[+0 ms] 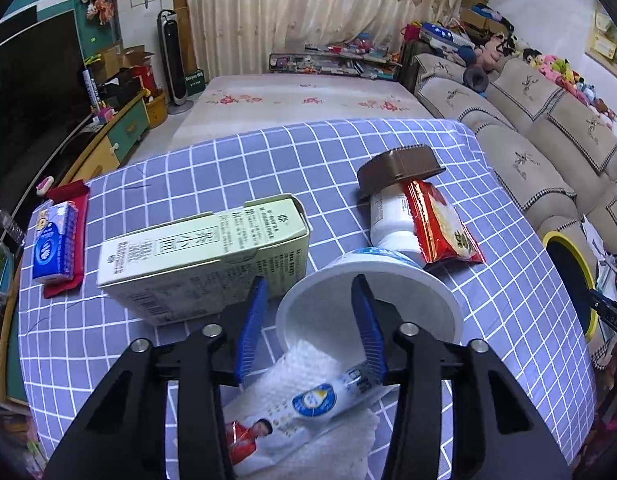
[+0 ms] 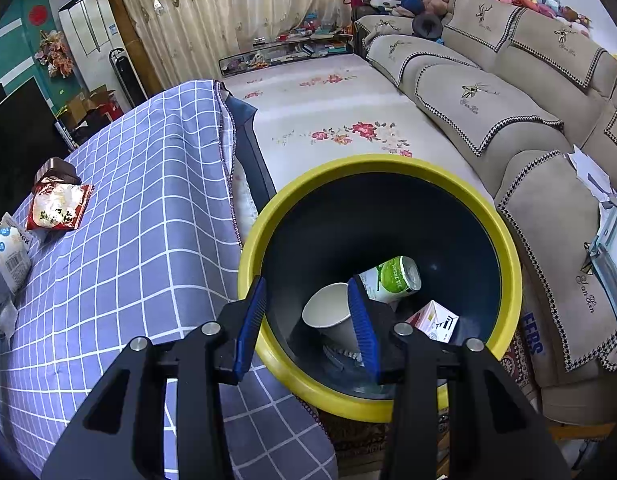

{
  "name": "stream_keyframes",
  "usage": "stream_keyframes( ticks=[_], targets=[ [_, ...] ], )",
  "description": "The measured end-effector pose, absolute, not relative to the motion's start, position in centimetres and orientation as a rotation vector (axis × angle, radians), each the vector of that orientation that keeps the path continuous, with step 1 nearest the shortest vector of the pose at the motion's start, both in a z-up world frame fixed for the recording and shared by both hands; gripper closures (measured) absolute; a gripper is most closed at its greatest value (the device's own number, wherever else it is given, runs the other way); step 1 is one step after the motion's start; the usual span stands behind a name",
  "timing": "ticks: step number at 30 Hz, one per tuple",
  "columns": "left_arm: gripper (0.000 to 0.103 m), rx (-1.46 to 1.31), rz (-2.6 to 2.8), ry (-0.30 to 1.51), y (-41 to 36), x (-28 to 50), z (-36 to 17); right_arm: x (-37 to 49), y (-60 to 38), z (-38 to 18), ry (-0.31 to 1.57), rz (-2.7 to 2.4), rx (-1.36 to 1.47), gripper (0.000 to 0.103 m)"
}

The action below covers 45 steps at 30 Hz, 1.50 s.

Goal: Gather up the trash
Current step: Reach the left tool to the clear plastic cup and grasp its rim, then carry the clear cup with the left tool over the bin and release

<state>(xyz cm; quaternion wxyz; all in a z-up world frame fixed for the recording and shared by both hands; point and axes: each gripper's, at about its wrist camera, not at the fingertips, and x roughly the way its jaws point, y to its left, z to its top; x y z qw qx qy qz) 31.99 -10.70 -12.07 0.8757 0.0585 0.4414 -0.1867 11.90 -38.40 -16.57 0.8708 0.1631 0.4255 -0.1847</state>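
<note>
Looking along the left gripper point(image 1: 308, 320), its blue fingers point(image 1: 252, 328) straddle the near rim of a white plastic tub point(image 1: 372, 300) lying on its side on the blue checked tablecloth point(image 1: 148, 184), mouth toward the camera. One pad is outside the rim and one inside; the jaws stand partly open, and whether the pads press the wall cannot be told. A white paper towel point(image 1: 320, 364) and a white printed wrapper point(image 1: 308, 404) with a blue badge spill from the mouth. Just left lies a pale green carton point(image 1: 196, 256); behind the tub, a white bottle with a brown cap point(image 1: 392, 216) and a red snack packet point(image 1: 440, 224) lying on it. A blue tissue pack point(image 1: 52, 244) rests on a red pouch at the cloth's left edge.

From the right wrist, the right gripper point(image 2: 308, 320) hangs partly open and empty over a yellow-rimmed dark bin point(image 2: 348, 168) standing beside the table. Inside lie a paper cup point(image 2: 328, 312), a green-and-white can point(image 2: 392, 276) and a small pink-and-white box point(image 2: 436, 320). The tub point(image 2: 8, 252) and red packet point(image 2: 56, 208) show far left on the cloth.
</note>
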Motion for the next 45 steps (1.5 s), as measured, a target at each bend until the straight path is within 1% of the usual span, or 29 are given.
stream_keyframes(
  ticks=[5, 6, 7, 8, 12, 16, 25, 32, 38, 45],
  targets=[
    [0.082, 0.134, -0.391, 0.936, -11.1, 32.6, -12.5, 11.9, -38.7, -16.7, 0.893, -0.388, 0.345, 0.062],
    [0.084, 0.136, -0.391, 0.937, -11.1, 32.7, -12.6, 11.9, -38.7, -16.8, 0.894, -0.388, 0.345, 0.062],
    [0.088, 0.139, -0.394, 0.937, -11.2, 32.6, -12.6, 11.9, -38.7, -16.8, 0.895, -0.388, 0.344, 0.062],
    [0.090, 0.144, -0.395, 0.933, -11.3, 32.5, -12.6, 11.9, -38.6, -16.8, 0.895, -0.387, 0.344, 0.062],
    [0.092, 0.179, -0.392, 0.879, -11.8, 31.4, -11.9, 11.9, -38.3, -16.9, 0.894, -0.380, 0.343, 0.062],
    [0.097, 0.155, -0.388, 0.839, -11.7, 30.2, -10.6, 11.7, -38.0, -16.6, 0.889, -0.371, 0.340, 0.062],
    [0.097, 0.117, -0.403, 0.734, -11.8, 26.9, -6.0, 10.6, -38.0, -15.2, 0.850, -0.370, 0.340, 0.062],
    [0.097, 0.135, -0.495, 0.686, -14.8, 23.4, -3.3, 8.9, -38.5, -14.2, 0.828, -0.379, 0.334, 0.062],
    [0.097, 0.156, -0.630, 0.696, -19.8, 20.5, -2.6, 6.2, -40.1, -13.2, 0.795, -0.414, 0.341, 0.062],
    [0.097, 0.203, -0.792, 0.745, -28.9, 18.2, -4.4, 2.6, -43.4, -12.8, 0.760, -0.479, 0.381, 0.062]
  ],
)
